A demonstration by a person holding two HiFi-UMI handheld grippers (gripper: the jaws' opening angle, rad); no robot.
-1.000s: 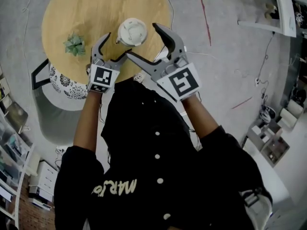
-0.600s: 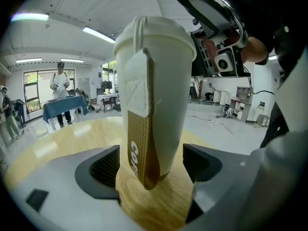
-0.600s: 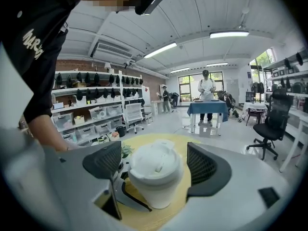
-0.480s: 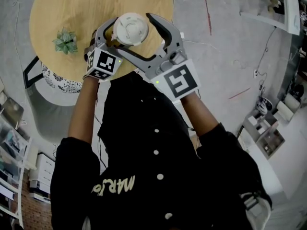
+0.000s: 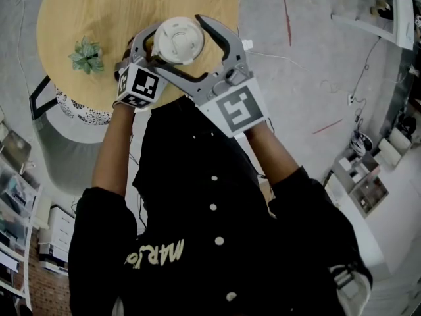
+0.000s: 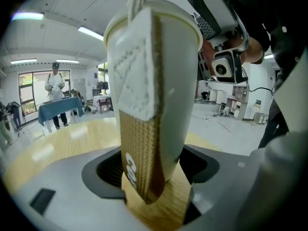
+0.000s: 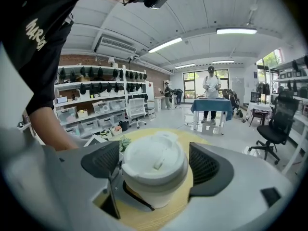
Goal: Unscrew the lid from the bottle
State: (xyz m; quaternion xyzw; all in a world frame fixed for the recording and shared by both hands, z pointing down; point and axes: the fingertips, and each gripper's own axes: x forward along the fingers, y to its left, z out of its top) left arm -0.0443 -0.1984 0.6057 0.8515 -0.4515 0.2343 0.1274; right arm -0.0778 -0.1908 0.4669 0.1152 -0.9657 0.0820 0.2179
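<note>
White bottle [image 6: 168, 81] stands upright at the near edge of the round wooden table [image 5: 99, 12], right in front of the person. A small plant [image 5: 85, 54] sits well apart from it, toward the left edge. The lid [image 5: 177, 39] is still on and looks seated flat on the neck, with no gap or tilt visible, so nothing of the unscrewing shows as done. Left gripper [image 6: 153, 174] sits low around the bottle body, jaws closing. The body and its woven strap [image 6: 139, 148] are between the pads, but there is a sliver of space on each side, so no clamp yet. Right gripper [image 7: 156, 170] is up at lid height, jaws wide and opening. The lid is centred between the pads with clear gaps both sides, no contact. In the head view both grippers come in from the near side, the right one crossing over the left. My read is that this is the setup stage: both tools are placed but neither is gripping. Left to do: the left one clamps the body to brace it, the right one closes on the lid, then twist and lift the lid off. Risk is the bottle spinning or tipping at the table edge if the lower grip is weak.
</note>
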